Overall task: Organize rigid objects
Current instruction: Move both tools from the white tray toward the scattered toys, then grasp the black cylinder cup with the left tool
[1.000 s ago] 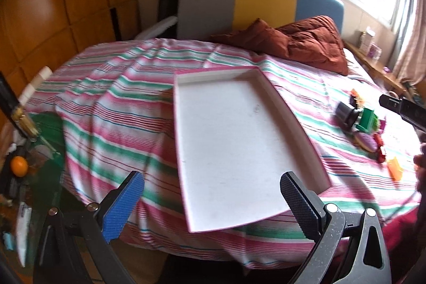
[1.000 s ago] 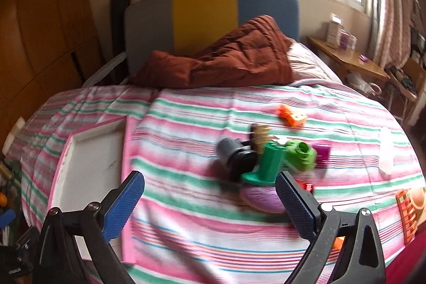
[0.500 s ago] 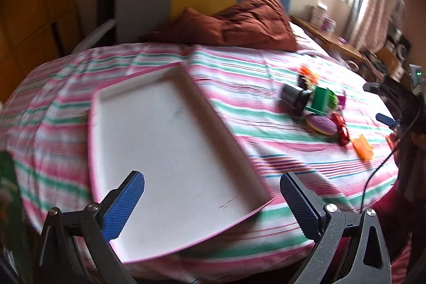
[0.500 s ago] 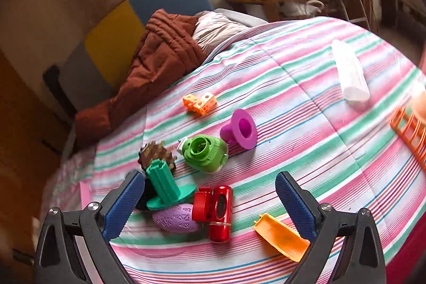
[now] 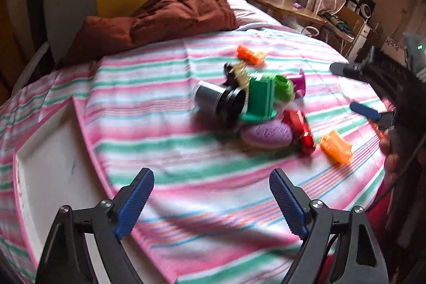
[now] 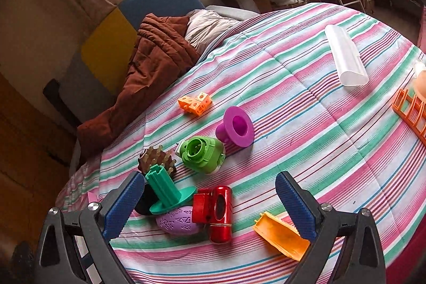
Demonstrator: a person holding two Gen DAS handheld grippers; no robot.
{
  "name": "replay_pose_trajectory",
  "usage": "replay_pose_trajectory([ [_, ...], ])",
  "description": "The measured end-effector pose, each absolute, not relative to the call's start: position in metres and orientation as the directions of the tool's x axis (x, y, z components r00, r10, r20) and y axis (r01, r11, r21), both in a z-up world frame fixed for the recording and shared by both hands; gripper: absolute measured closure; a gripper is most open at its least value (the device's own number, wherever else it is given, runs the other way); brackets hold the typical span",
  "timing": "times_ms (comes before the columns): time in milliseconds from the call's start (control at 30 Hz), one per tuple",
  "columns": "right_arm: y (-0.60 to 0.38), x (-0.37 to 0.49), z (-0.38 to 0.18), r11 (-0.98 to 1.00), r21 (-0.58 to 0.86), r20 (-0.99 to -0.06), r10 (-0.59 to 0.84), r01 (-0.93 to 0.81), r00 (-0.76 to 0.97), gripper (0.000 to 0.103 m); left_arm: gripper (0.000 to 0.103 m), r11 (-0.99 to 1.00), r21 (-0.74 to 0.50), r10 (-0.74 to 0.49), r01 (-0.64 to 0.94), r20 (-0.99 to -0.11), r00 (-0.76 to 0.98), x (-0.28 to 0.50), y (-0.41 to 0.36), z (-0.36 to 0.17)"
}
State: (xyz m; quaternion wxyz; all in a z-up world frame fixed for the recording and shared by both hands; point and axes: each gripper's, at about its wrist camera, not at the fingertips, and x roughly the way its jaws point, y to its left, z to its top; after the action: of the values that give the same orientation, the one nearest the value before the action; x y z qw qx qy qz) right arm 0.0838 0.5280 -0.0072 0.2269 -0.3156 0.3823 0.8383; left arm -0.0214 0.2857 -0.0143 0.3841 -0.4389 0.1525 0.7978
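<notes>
Hand-held gripper on our left (image 5: 210,200): its jaws have just been closing a little yet stand wide, with nothing between them but striped bedspread (image 5: 170,151). The right hand-held gripper (image 6: 210,204) also gapes, holding nothing.

We take the glossy red cylindrical toy (image 6: 218,212) as our landmark. In the right wrist view it lies between the right blue pads. Just left of it, touching, sits the purple patterned oval piece (image 6: 177,221), with the teal flanged post (image 6: 166,190) leaning over that. To its right, near the right pad, lies the flat orange plastic trough (image 6: 279,234). Beyond it come the lime-green round housing (image 6: 203,155), the brown bristled disc (image 6: 157,159) and the magenta flanged spool (image 6: 237,131); farther still, the orange-yellow block cluster (image 6: 195,103), and far right, the clear plastic tube (image 6: 344,59).

The shallow white tray with pink rim (image 5: 53,164) lies well left of the red toy, beside our left pad, and is empty, so we judge sorting has barely begun.

Our worry is the crowding: closing on the red toy may pinch the purple piece too or topple the teal post. The soft bed gives under pressure, so round pieces could roll. Our two tools also converge on one heap and might collide.
</notes>
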Motion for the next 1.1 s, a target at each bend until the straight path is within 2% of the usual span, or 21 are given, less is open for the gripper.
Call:
replay_pose_trajectory([
  [100,0.529,0.081,-0.008,-0.605,0.496,-0.706,0.136,-0.623,-0.695,0.002,0.018,-0.633,-0.097,0.507,-0.768,-0.802,-0.317,-0.026,0.311,-0.008],
  [167,0.529,0.079,-0.009,-0.606,0.497,-0.710,0.128,-0.621,-0.693,0.002,0.025,-0.621,-0.129,0.523,-0.773,-0.803,-0.286,-0.032,0.328,-0.008],
  [233,0.529,0.078,-0.009,-0.607,0.496,-0.710,0.128,-0.621,-0.692,0.002,0.025,-0.609,-0.154,0.536,-0.778,-0.803,-0.260,-0.036,0.344,-0.010],
  [400,0.533,0.083,-0.009,-0.588,0.515,-0.702,0.129,-0.624,-0.700,0.002,0.032,-0.601,-0.147,0.515,-0.786,-0.823,-0.240,-0.043,0.383,-0.027],
  [667,0.535,0.083,-0.011,-0.572,0.531,-0.701,0.117,-0.625,-0.703,0.002,0.036,-0.607,-0.021,0.454,-0.795,-0.830,-0.324,-0.050,0.423,-0.041],
  [700,0.535,0.082,-0.012,-0.573,0.531,-0.703,0.114,-0.624,-0.702,0.002,0.042,-0.599,0.017,0.448,-0.800,-0.822,-0.353,-0.049,0.425,-0.043],
  [733,0.535,0.082,-0.012,-0.574,0.530,-0.705,0.112,-0.625,-0.701,0.002,0.054,-0.594,0.050,0.446,-0.803,-0.810,-0.380,-0.047,0.426,-0.042],
  [800,0.534,0.081,-0.012,-0.577,0.523,-0.708,0.116,-0.628,-0.696,0.002,0.089,-0.597,0.058,0.454,-0.800,-0.798,-0.396,-0.049,0.422,-0.039],
  [867,0.535,0.081,-0.012,-0.576,0.519,-0.711,0.119,-0.632,-0.693,0.002,0.095,-0.610,0.013,0.463,-0.792,-0.806,-0.370,-0.057,0.411,-0.035],
  [933,0.536,0.082,-0.013,-0.573,0.518,-0.714,0.118,-0.635,-0.690,0.002,0.097,-0.622,-0.033,0.478,-0.782,-0.808,-0.346,-0.061,0.397,-0.034],
  [1100,0.536,0.080,-0.015,-0.573,0.508,-0.726,0.118,-0.643,-0.678,0.002,0.097,-0.642,-0.082,0.489,-0.762,-0.810,-0.325,-0.059,0.360,-0.035],
])
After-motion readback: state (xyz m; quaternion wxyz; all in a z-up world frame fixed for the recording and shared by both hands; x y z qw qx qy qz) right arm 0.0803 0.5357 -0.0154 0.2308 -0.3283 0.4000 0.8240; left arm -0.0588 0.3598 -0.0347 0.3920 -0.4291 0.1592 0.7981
